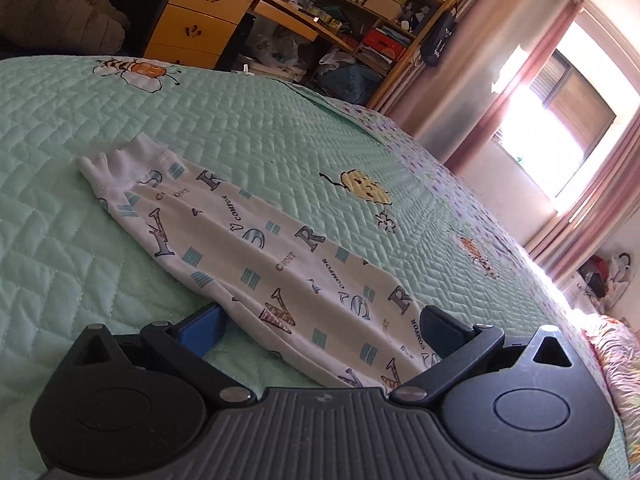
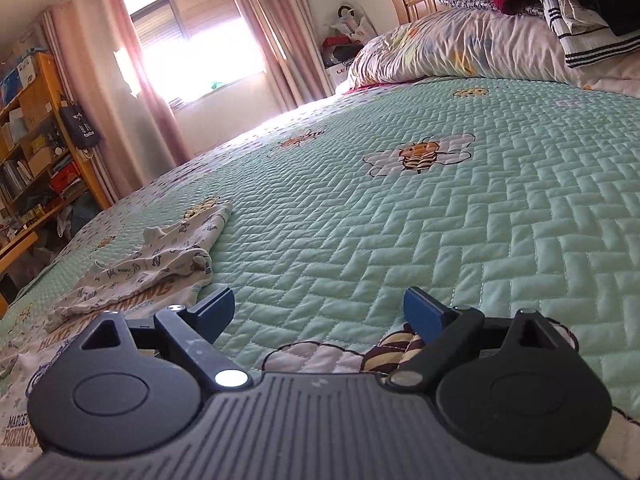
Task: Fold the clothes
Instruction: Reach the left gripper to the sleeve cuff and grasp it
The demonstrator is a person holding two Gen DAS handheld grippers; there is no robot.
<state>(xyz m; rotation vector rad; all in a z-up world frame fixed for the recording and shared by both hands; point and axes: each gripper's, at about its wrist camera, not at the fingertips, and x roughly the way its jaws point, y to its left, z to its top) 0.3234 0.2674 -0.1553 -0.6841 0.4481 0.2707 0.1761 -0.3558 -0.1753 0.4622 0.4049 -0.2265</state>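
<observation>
Left wrist view: left tongs (image 1: 320,326) spread, straddling the near end of the white letter-printed cotton garment (image 1: 256,248), which runs toward 11 o'clock on the green quilted bedspread (image 1: 280,120). Right tongs (image 2: 319,312) spread, empty. Pinch both layers before lifting.

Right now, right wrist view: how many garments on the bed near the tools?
2. The letter-print garment lies crumpled left of the right tool. A white printed shirt lies flat at lower left, partly under it. More may be hidden.
</observation>
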